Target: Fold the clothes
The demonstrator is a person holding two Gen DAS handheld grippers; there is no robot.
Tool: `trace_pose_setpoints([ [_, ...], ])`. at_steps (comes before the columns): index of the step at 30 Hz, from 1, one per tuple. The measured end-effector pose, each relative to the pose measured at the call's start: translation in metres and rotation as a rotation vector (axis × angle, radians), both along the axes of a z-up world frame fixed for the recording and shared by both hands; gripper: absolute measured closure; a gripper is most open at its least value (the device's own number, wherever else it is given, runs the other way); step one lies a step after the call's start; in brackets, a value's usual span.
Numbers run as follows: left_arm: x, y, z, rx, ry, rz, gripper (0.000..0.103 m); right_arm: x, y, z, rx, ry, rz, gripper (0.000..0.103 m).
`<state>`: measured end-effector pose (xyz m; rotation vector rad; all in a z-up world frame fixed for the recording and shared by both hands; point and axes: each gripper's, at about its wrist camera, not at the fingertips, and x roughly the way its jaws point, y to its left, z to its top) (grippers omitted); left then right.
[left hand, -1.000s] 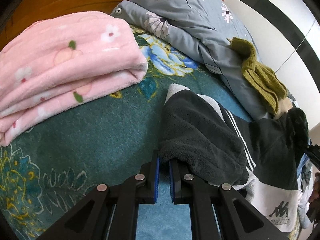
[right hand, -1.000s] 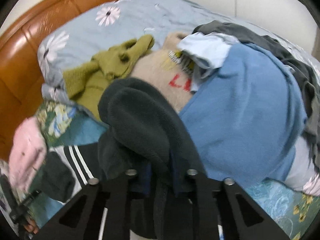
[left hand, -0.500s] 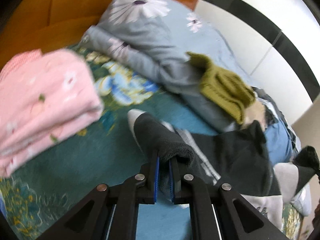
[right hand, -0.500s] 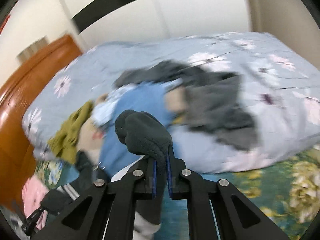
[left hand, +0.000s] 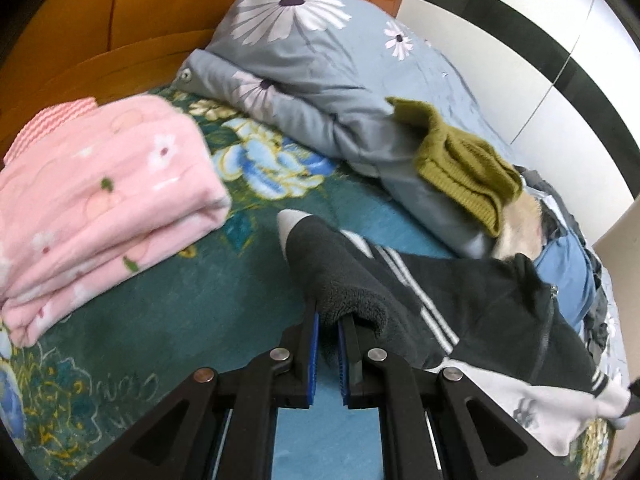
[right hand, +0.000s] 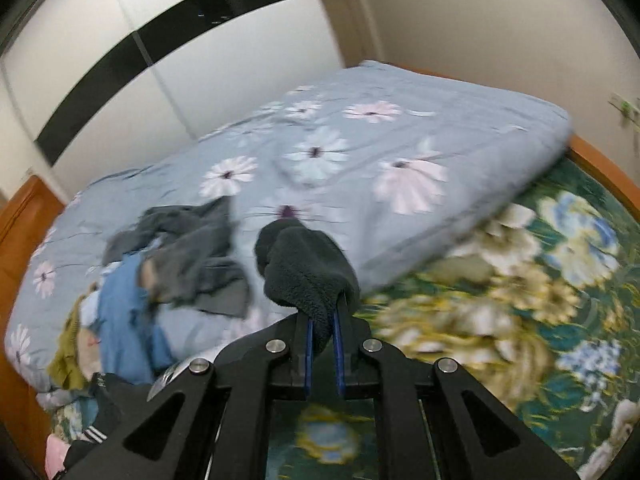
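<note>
Both claws angled down, clamping dark jacket.

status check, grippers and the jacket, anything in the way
Left gripper and right gripper both shut on dark fleece jacket with white stripes. Jacket lifted, stretched between. Unfolded clothes pile close by.

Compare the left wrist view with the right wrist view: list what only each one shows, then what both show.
Only the left wrist view: a folded pink blanket, the white stripes on the dark jacket, and the left gripper clamped on that jacket's fleece.

Only the right wrist view: the far corner of the grey flowered quilt, and the right gripper clamped on another dark fleece part.

Both: the quilt, the green flowered sheet, an olive sweater, a blue garment and the wooden bed frame.
</note>
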<state>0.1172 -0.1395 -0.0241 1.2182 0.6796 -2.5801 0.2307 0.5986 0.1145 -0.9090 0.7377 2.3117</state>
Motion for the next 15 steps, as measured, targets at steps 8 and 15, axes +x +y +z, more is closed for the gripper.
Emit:
trace_pose_setpoints([
  [8,0.004,-0.014,-0.02,0.028,-0.07,0.032,0.094,0.028,0.014,-0.055,-0.072,-0.117,-0.038,0.095],
  [15,0.008,-0.006,-0.018,0.04,-0.096,-0.054,0.092,0.036,-0.001,-0.078,-0.089,-0.196,0.013,0.091],
])
